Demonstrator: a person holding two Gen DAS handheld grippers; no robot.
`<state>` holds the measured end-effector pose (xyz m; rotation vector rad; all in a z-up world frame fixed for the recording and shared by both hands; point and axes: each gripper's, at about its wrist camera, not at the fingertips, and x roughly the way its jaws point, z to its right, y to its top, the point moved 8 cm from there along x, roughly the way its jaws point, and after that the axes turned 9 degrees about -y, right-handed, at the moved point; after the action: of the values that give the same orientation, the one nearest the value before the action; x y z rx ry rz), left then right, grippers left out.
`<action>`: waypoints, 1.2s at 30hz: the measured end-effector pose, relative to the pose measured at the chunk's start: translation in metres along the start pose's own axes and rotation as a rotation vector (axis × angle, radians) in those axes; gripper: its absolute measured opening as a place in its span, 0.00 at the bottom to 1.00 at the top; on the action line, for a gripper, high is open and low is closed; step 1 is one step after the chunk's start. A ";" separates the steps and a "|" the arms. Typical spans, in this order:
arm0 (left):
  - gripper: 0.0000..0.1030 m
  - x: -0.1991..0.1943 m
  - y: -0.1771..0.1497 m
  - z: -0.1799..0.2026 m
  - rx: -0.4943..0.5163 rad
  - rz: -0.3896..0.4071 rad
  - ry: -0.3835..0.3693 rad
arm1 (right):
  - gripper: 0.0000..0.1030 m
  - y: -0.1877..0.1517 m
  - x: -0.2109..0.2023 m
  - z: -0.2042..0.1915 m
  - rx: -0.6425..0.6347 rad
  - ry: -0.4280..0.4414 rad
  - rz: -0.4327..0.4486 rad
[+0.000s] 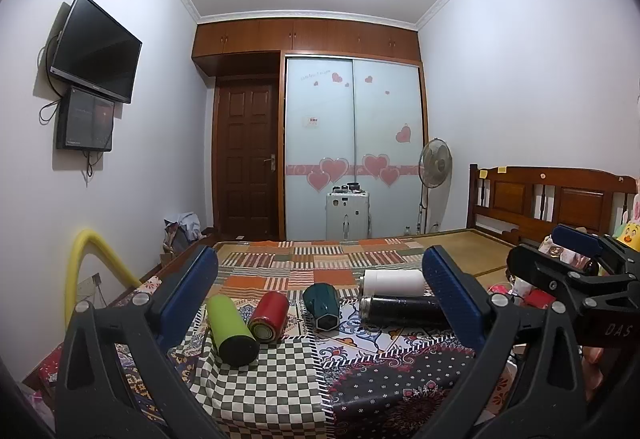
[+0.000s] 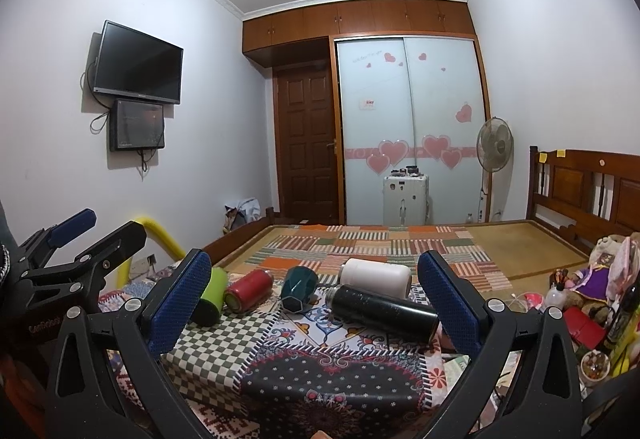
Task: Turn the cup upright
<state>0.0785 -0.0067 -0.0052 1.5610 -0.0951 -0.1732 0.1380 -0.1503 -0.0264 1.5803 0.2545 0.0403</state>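
Several cups lie on their sides on a patterned cloth: a lime-green tumbler [image 1: 232, 331] [image 2: 211, 295], a red cup [image 1: 269, 317] [image 2: 249, 290], a dark teal faceted cup [image 1: 322, 307] [image 2: 298, 289], a white flask [image 1: 394, 282] [image 2: 378, 276] and a black flask [image 1: 404, 311] [image 2: 384, 313]. My left gripper [image 1: 324, 303] is open and empty, held back from the cups. My right gripper [image 2: 316, 299] is open and empty, also short of them. Each gripper shows at the edge of the other's view.
The cloth-covered surface [image 1: 280, 391] stands in front of a bed with a patchwork blanket [image 1: 320, 263]. Toys and bottles [image 2: 600, 291] crowd the right side. A yellow foam tube [image 1: 92, 263] stands at the left. A fan [image 2: 494, 151] and wardrobe stand at the back.
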 end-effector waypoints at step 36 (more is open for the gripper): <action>1.00 0.178 -0.162 -0.075 -0.108 -0.441 0.051 | 1.00 -0.112 0.227 0.052 -0.438 0.050 -0.623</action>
<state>0.2580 0.0364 -0.1768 1.4598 0.2972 -0.4763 0.3526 -0.1582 -0.1693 1.0157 0.7176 -0.3284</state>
